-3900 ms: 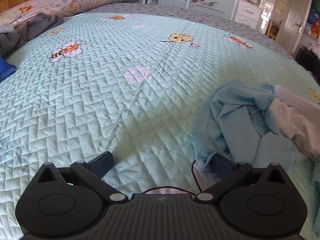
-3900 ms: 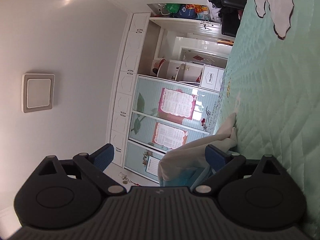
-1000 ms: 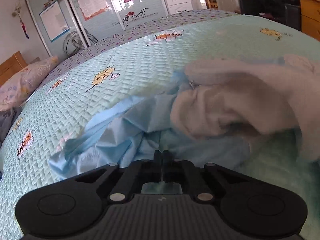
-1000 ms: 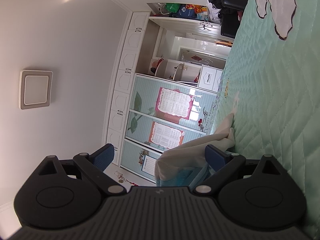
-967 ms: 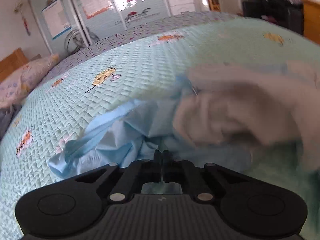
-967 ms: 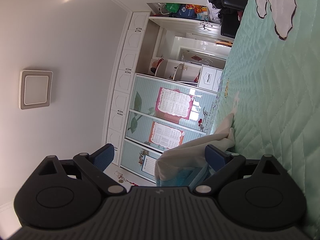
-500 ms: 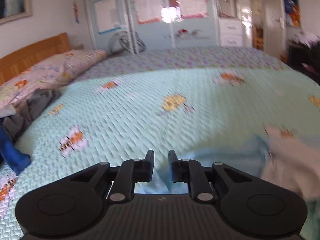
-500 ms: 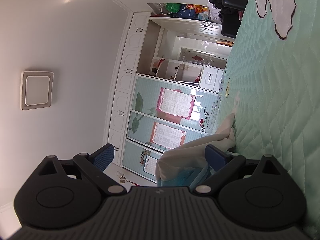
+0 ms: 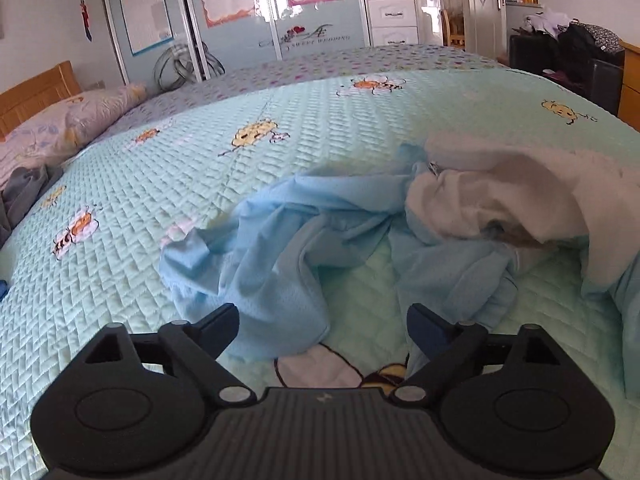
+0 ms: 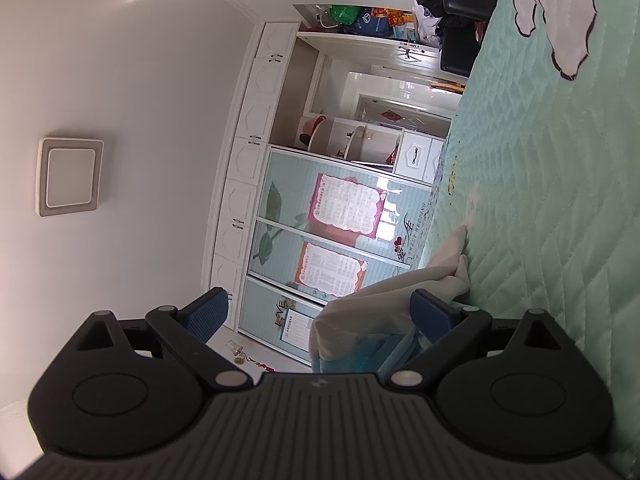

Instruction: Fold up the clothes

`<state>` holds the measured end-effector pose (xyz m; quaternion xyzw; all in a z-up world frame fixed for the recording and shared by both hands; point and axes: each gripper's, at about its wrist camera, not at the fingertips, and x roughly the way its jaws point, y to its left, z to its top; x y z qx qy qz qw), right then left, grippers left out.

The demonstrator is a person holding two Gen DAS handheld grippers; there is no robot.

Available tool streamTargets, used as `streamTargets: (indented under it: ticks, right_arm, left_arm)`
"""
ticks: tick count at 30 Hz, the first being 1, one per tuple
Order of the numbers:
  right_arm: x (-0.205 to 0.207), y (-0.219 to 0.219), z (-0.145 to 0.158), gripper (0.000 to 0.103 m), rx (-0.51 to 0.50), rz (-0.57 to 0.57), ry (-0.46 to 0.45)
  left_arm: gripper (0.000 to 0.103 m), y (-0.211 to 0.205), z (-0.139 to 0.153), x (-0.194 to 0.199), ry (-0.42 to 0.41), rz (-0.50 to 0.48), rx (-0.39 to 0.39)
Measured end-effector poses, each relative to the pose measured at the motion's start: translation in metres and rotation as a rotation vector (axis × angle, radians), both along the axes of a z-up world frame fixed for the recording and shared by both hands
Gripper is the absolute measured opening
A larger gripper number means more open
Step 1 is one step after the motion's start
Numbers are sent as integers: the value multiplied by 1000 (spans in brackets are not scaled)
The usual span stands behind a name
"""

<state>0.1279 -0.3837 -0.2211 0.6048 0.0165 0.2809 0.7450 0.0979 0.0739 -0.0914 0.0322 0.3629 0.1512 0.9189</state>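
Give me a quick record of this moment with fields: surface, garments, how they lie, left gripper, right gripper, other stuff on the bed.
surface: quilted bedspread with bee prints
garments: light blue garment; white garment
how they lie: both crumpled and unfolded, the white one resting on the blue one's right part
left gripper: open, empty, over the near edge of the blue cloth
right gripper: open, tipped sideways by the bed, white cloth beside its right finger
other stuff: pillow and grey clothing at far left
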Motion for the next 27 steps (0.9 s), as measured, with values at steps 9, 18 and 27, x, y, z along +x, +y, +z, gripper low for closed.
streamTargets:
  ticks: [9, 18, 27]
  right_arm:
    - [2, 1, -2, 98, 7, -1, -5]
    - [4, 1, -3, 98, 13, 0, -10]
    - [4, 0, -4, 98, 21, 1, -16]
  left_arm:
    - [96, -16, -13, 18, -4, -30, 38]
    - [99, -16, -8, 8, -48, -194, -80]
    - [99, -31, -25, 34, 12, -278, -66]
